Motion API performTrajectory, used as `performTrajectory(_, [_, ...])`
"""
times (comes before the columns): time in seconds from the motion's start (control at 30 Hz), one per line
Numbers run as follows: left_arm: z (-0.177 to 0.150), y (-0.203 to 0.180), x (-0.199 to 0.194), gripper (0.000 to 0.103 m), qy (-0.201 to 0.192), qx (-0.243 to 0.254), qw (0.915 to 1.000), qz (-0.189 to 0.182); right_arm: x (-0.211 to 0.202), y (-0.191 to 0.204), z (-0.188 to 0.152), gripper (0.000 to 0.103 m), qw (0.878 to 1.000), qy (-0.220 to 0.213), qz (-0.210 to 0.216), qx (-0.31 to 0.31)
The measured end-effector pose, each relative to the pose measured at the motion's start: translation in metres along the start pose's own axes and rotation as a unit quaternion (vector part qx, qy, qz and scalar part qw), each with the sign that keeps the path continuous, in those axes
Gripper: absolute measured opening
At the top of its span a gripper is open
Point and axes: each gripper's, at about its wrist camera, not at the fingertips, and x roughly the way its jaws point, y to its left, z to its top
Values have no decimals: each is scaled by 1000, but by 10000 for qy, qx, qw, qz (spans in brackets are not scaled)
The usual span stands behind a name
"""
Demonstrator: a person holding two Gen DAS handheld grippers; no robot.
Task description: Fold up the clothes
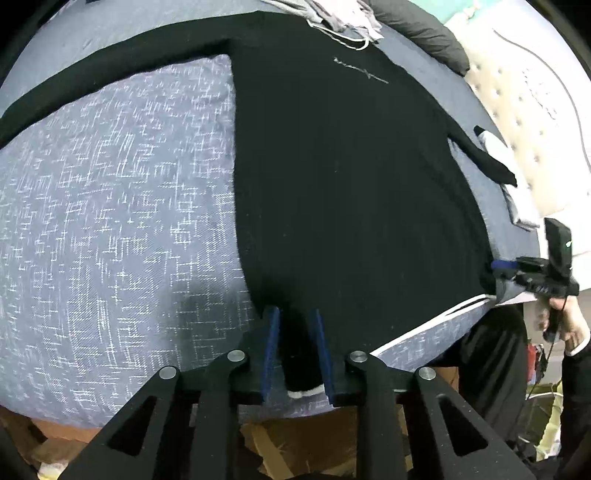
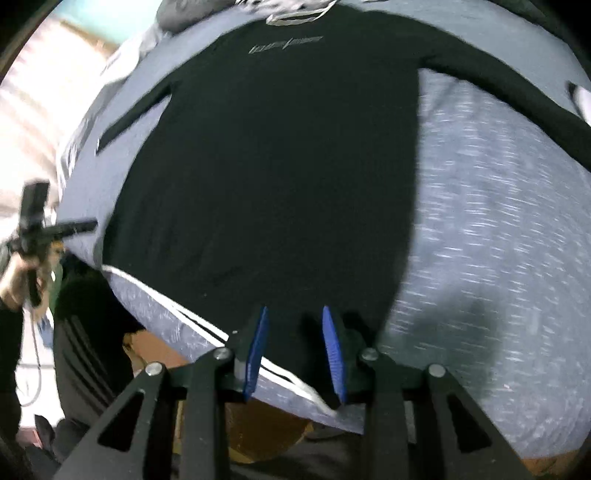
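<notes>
A black long-sleeved shirt [image 1: 332,177] lies spread flat on a bed with a blue-grey flecked cover [image 1: 122,206], its hem toward the near edge and a pale print across the chest. One sleeve [image 1: 110,70] runs out to the left along the far side of the cover; the other sleeve [image 1: 484,158] angles off toward a pale tufted headboard [image 1: 517,122]. Loose grey and white clothes [image 1: 332,14] are heaped beyond the collar. The left gripper [image 1: 295,328] points down at the hem, its blue fingers [image 1: 273,347] slightly parted with a fold of black cloth between them; I cannot tell whether they press it. The right gripper [image 2: 295,332] hangs over the hem's other corner, fingers [image 2: 332,343] released and apart.
</notes>
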Motion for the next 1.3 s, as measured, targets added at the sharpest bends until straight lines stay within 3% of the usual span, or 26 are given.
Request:
performTrajectory(0.27, [3,-2,1,22,-1,57,9999,-100,39,47,-5,31,9967,405,-167,-685])
performTrajectory(0.47, [1,-5,-2,23,-30,74,9999,-153,56,50,-6,31,9935,703,-368,-812])
performTrajectory(0.53, [1,-4,-3,23,-33,70,9998,-156,60,51,-7,31,9932,710,-412,-823])
performTrajectory(0.6, [1,-1,-4,23,-41,58,9998,-161,63,52,-8,13,9927,722,-478,-843])
performTrajectory(0.67, [2,1,-5,23,-48,43,9999,-154,63,50,-10,4,9932,716,-444,-809])
performTrajectory(1.17, [1,10,-4,24,-9,-26,9998,-182,33,39,-18,2,9974,473,88,-544])
performTrajectory(1.3, [3,12,-5,35,-30,-87,9997,-235,33,45,-15,5,9976,242,-48,-643])
